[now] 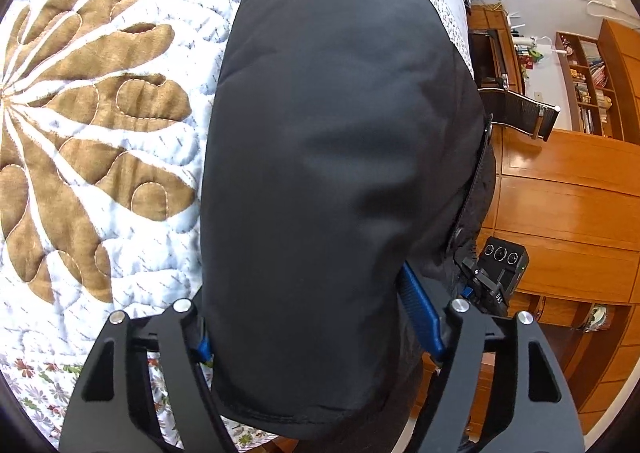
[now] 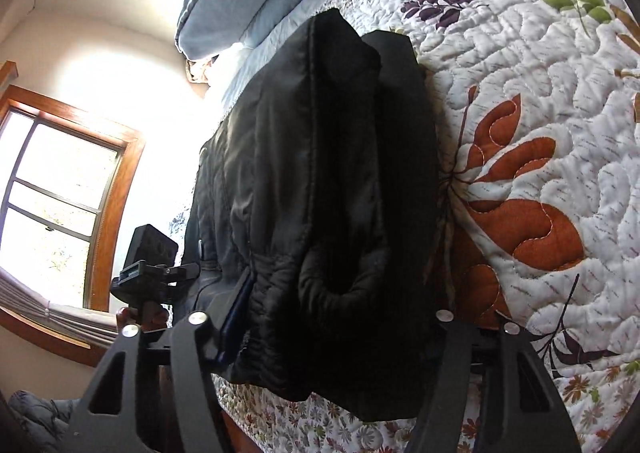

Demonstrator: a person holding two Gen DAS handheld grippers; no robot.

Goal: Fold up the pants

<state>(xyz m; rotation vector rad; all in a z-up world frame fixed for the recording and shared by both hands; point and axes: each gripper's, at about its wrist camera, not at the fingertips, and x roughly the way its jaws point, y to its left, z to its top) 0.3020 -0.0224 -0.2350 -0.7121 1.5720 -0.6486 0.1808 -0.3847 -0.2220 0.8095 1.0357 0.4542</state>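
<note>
The left tongs are matte black linkage arms with slotted cut-outs, pinned by round silver bolts, and carry ribbed blue pads on the fingers. The right tongs have the same build — black arms, silver pivot heads, a blue pad at the left finger. A black camera block with three round lenses rides a clamp mount — brownish skin of a hand shows beneath it.

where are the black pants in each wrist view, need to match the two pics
Left wrist: the black pants fill the centre from top to bottom, smooth side showing, running down between the left gripper and its fingers.
Right wrist: the pants hang in the centre as bunched folds, between the fingers of the right gripper.
Shared landmark: the floral quilt, left of the pants in the left view, right of them in the right view.
</note>
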